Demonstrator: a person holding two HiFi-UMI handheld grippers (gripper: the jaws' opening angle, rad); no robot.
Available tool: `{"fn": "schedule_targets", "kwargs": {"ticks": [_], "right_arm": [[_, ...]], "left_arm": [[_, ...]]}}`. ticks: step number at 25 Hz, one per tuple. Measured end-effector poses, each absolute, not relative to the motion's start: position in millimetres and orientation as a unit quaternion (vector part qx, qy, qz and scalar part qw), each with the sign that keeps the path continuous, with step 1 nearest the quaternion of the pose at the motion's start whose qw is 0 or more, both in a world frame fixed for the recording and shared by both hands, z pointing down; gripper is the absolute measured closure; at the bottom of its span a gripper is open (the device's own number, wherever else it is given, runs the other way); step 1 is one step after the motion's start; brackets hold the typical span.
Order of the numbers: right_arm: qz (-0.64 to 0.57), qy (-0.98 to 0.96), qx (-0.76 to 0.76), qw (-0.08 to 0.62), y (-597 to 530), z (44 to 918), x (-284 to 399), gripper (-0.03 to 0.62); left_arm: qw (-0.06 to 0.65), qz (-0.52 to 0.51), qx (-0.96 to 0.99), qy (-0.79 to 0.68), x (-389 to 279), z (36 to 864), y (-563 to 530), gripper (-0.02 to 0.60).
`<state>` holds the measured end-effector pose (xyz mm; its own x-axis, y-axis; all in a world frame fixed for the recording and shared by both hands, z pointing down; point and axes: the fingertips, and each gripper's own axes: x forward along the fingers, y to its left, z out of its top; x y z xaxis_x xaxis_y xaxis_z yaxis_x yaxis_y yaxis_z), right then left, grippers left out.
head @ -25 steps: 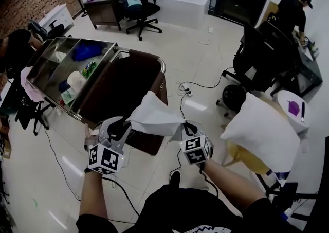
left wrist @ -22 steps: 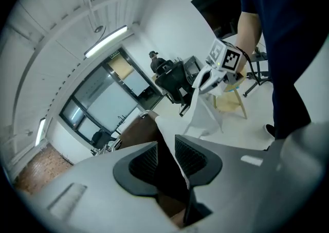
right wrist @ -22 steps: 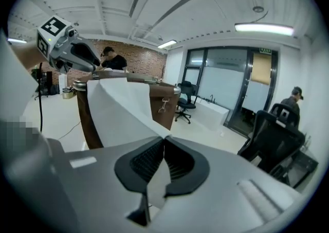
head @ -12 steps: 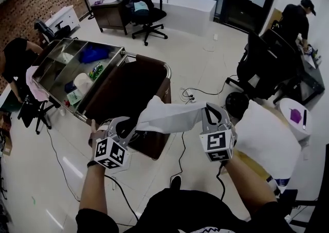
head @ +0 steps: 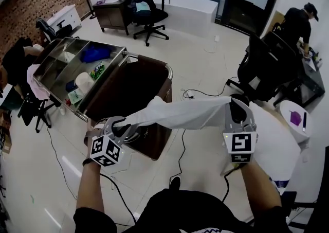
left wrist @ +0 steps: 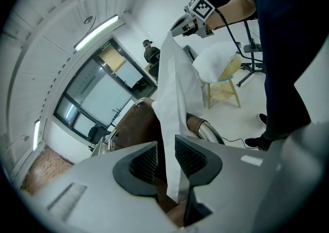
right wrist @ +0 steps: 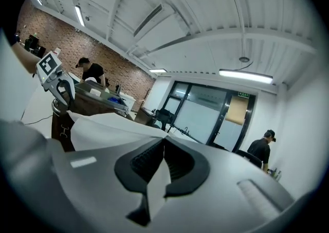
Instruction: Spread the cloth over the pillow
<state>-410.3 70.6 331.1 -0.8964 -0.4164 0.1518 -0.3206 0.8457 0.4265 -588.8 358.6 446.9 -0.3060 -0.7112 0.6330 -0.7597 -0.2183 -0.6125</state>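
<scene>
A white cloth (head: 180,113) hangs stretched in the air between my two grippers. My left gripper (head: 121,129) holds its left end over the brown cart end, and the cloth (left wrist: 172,98) runs up from between its jaws (left wrist: 165,162). My right gripper (head: 236,109) is shut on the other end, just over the near left edge of the white pillow (head: 275,137). The pillow (left wrist: 216,62) rests on a small wooden stool (left wrist: 226,88). In the right gripper view the cloth (right wrist: 113,126) is pinched tight in the jaws (right wrist: 163,162), and the left gripper (right wrist: 56,85) shows far off.
A metal trolley (head: 49,80) with several compartments of supplies stands at the left, a brown panel (head: 128,93) beside it. Cables (head: 180,149) lie on the floor. Black office chairs (head: 262,67) and a person (head: 298,21) are at the right; a small round table (head: 295,116) sits behind the pillow.
My right gripper has moved right and up toward the pillow, pulling the bunched cloth out into a long taut band. The left gripper has stayed nearly in place.
</scene>
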Motion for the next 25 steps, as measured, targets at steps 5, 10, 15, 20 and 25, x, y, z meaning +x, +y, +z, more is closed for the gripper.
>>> {"fn": "schedule_targets", "kwargs": {"ticks": [5,10,15,20,25], "right_arm": [[-0.19,-0.95,0.216,0.12,52,326,-392,0.585],[-0.188,-0.95,0.218,0.121,49,326,-389,0.585],[-0.185,-0.952,0.216,0.115,50,323,-391,0.585],[-0.178,-0.953,0.216,0.116,48,318,-388,0.585],[-0.179,-0.951,0.228,0.103,41,302,-384,0.585]], "left_arm": [[0.037,0.546,0.578,-0.605,-593,457,366,0.488],[0.05,0.605,0.562,-0.562,-598,475,368,0.435],[0.08,0.652,0.558,-0.507,-608,485,374,0.425],[0.114,0.644,0.584,-0.481,-607,486,372,0.425],[0.123,0.64,0.6,-0.464,-597,491,362,0.425]]}}
